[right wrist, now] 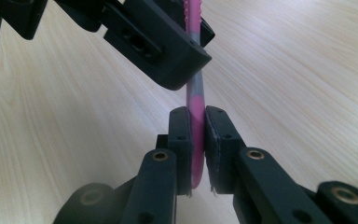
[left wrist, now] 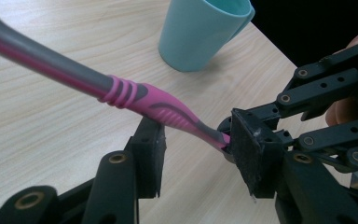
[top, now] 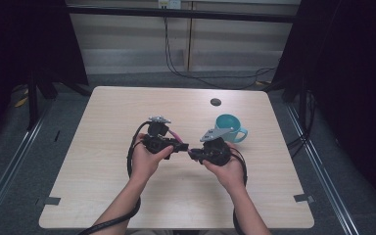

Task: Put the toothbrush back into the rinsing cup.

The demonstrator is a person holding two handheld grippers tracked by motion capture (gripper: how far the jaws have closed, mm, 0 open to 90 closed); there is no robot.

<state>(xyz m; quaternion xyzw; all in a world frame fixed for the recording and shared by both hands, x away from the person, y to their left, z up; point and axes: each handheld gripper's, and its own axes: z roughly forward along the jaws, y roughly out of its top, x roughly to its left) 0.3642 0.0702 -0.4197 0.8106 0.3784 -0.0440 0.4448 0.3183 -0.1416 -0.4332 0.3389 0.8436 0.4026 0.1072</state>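
Lab: black-curtained rig table [top: 127, 205]

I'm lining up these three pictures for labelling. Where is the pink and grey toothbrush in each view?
High view: toothbrush at table centre, between the two grippers.
Left gripper view: it runs from upper left down to centre right.
Right gripper view: upright at centre, clamped in the right gripper.
Shared landmark: teal cup, top centre in the left gripper view.

My left claw [top: 183, 146] and right claw [top: 192, 154] meet over the middle of the counter [top: 103, 147], a toothbrush [left wrist: 135, 95] spanning between them. The cup [top: 230, 128] stands on the counter behind my right claw.
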